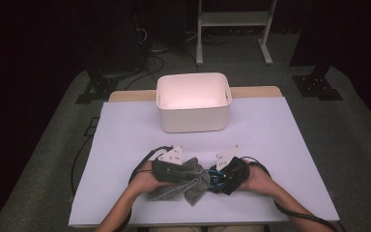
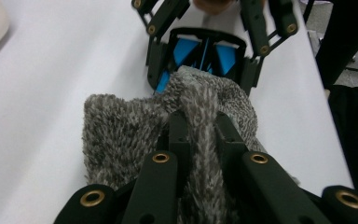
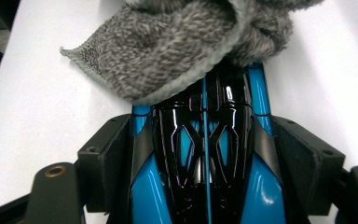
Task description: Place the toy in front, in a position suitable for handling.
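Both grippers pinch grey towel

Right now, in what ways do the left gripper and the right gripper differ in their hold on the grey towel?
The left gripper pinches a raised fold in the middle of the grey towel, while the right gripper bites the towel at its hemmed edge. The left gripper's jaws look plain black; the right gripper's jaws show blue and glossy black. Both are shut on the towel and face each other, low over the white table.
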